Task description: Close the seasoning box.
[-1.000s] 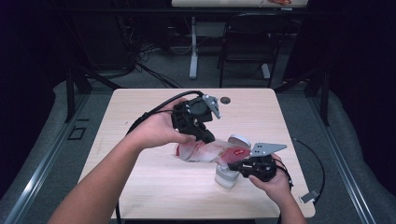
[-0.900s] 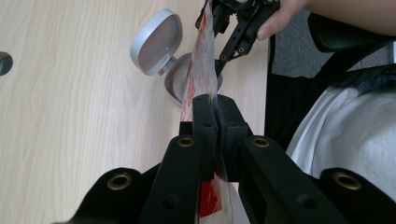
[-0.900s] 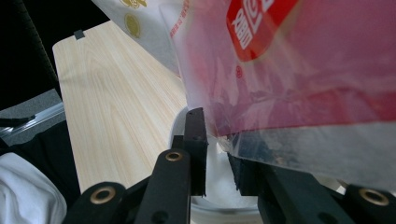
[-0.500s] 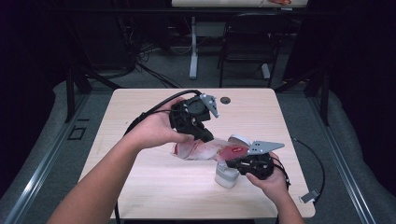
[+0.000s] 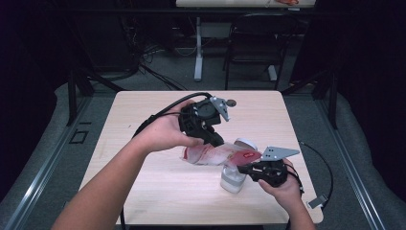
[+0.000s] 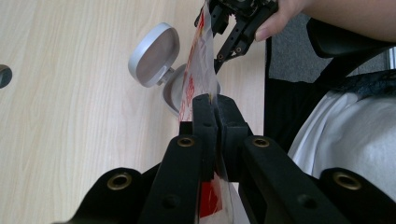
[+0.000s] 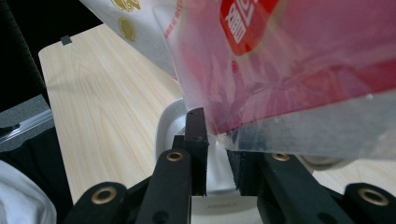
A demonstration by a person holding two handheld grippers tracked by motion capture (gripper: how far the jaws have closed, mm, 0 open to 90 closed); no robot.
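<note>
pouch (image 5: pixel 215 154), clear plastic with red print, hangs above the table (image 5: pixel 143 143), long axis running from left gripper (image 5: pixel 214 139) down-right toward right gripper (image 5: pixel 244 168). left jaws clamp flat on pouch's upper-left edge. right jaws sit part-way closed at its lower-right end; whether they pinch the film cannot be told. white jar (image 5: pixel 233 178) with open lid stands directly beneath that low end, nearer the right hand.

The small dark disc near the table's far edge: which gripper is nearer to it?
Left. The left gripper, holding the red plastic bag, sits just near the disc; the right gripper is at the table's near side by the white container.
</note>
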